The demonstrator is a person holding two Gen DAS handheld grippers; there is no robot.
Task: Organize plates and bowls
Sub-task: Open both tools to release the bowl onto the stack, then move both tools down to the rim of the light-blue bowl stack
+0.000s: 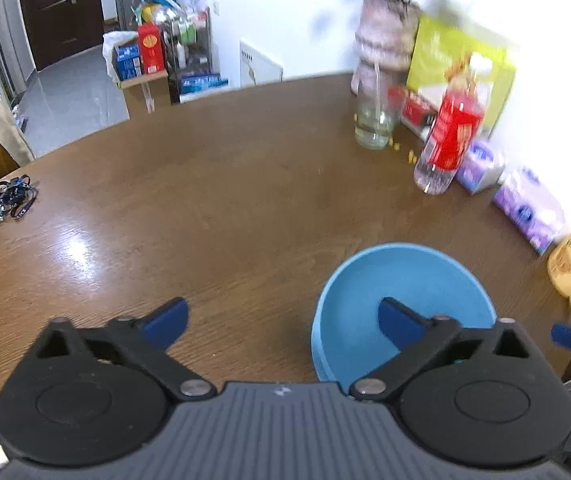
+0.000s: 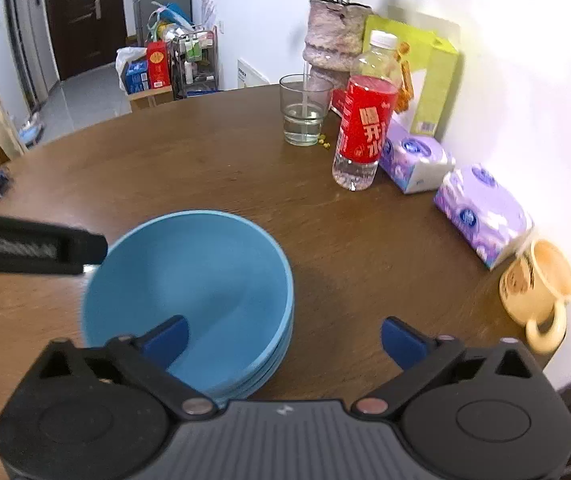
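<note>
Two grippers, left gripper and right gripper, are seen with jaws wide open and empty, with the blue bowl stack low in the frame between them, under one finger of each.

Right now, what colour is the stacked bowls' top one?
Blue bowl, clearest in the right wrist view.

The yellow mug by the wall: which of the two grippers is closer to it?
Right. The right gripper hangs open between the blue bowls and the yellow mug; the left gripper, also open, hangs beyond the bowls.
</note>
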